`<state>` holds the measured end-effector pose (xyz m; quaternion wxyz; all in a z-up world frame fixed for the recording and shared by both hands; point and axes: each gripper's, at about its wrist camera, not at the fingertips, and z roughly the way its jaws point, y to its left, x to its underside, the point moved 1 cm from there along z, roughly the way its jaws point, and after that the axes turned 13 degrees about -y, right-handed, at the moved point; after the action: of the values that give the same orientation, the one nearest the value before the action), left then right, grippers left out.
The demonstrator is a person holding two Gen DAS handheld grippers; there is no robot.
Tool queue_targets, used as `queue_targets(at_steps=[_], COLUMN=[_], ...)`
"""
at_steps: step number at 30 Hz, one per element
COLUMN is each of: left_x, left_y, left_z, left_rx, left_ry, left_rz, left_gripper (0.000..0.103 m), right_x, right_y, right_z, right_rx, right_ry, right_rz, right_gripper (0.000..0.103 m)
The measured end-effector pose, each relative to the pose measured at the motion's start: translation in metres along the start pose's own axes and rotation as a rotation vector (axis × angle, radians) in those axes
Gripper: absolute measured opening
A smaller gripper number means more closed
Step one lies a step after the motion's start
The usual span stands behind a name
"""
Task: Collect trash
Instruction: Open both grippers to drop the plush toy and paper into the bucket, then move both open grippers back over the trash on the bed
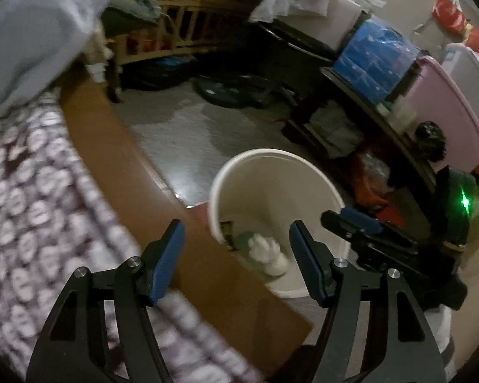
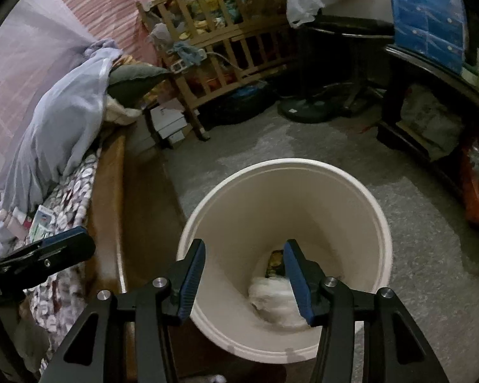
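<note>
While both grippers, left and right, gape empty, a smooth round white bucket stands on speckled grey floor beside a patterned bed.

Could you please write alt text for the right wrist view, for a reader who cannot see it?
The right gripper hangs open and empty over a round white bin on a grey floor; crumpled white trash and a dark wrapper lie at its bottom. A bed with a patterned cover runs along the left, where the left gripper pokes in, and a wooden crib stands behind.
</note>
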<state>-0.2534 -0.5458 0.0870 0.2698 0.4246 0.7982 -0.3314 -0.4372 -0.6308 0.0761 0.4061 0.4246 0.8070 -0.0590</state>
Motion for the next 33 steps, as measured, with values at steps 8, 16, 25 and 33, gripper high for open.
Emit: queue_targets(at_steps=[8, 16, 25, 33], left_x=[0.015, 0.035, 0.061, 0.092], left_y=[0.050, 0.097, 0.182, 0.269], left_z=[-0.045, -0.097, -0.177, -0.231], left_rx=[-0.163, -0.255, -0.412, -0.533], left_ry=[-0.028, -0.052, -0.084, -0.102], left_rz=[-0.022, -0.072, -0.188, -0.345], left_gripper=[0.067, 0.067, 0.067, 0.067], right_x=[0.007, 0.015, 0.047, 0.078], right_y=[0.053, 0.138, 0.233, 0.316], right_z=[0.002, -0.003, 0.006, 0.020], right_rx=[-0.082, -0.212, -0.358, -0.479], right_ry=[0.032, 0.056, 0.130, 0.209], right_rz=[-0.055, -0.148, -0.248, -0.340], right_gripper=[0.050, 0.060, 0.060, 0.065])
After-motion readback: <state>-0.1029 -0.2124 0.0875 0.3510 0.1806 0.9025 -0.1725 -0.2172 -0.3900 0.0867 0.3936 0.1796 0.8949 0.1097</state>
